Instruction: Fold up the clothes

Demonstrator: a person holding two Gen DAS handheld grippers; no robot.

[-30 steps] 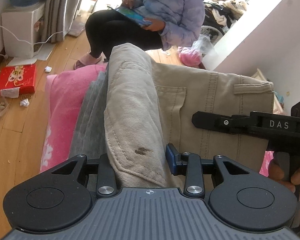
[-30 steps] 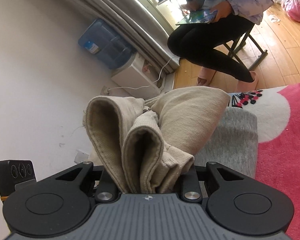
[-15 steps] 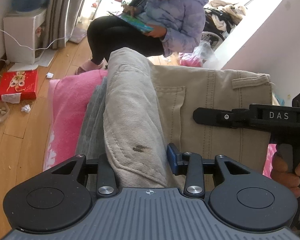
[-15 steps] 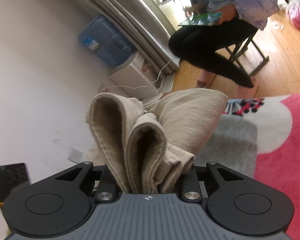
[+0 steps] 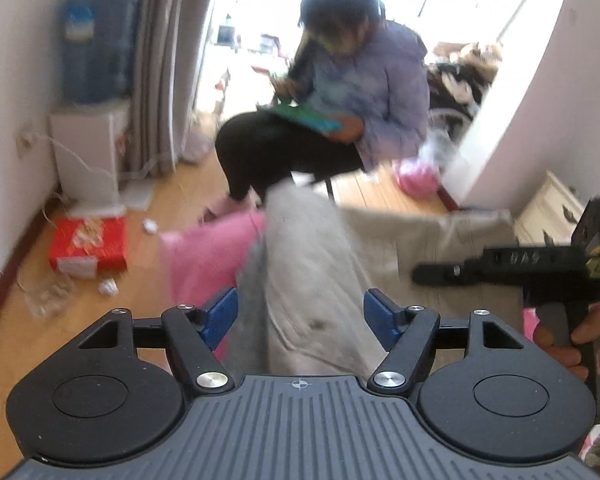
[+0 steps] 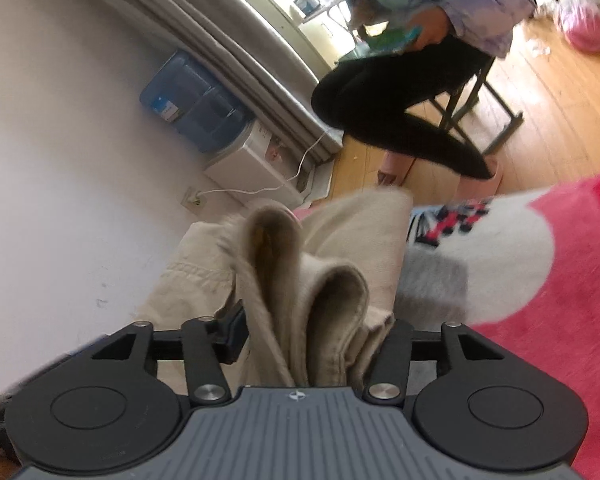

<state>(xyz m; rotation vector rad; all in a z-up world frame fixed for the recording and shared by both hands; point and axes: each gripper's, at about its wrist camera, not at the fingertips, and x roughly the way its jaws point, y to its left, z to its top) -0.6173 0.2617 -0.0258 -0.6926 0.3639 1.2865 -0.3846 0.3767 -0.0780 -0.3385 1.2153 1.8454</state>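
Folded beige trousers (image 5: 308, 264) lie on a grey cloth (image 5: 248, 280) over a pink blanket (image 5: 204, 256). My left gripper (image 5: 300, 316) straddles a thick fold of them; its jaws are opening and both blue pads (image 5: 220, 316) stand clear of the cloth. In the right wrist view my right gripper (image 6: 316, 336) has bunched trouser layers (image 6: 332, 292) between its opening jaws, the left pad (image 6: 236, 332) just off the fabric, the right one hidden behind it. A finger of the right gripper (image 5: 460, 270) reaches over the trousers, a hand (image 5: 556, 344) on its grip.
A person (image 5: 340, 120) sits on a folding chair just beyond the blanket. On the wooden floor lie a red box (image 5: 88, 244) and paper scraps. A water dispenser (image 5: 88, 148) stands by the curtain, a pink bag (image 5: 416, 172) and a cream cabinet (image 5: 548, 212) at right.
Both grippers' jaws have spread and let go of the trousers. The left gripper has lifted and tipped back, showing more of the room. The bunched folds have slumped in the right gripper.
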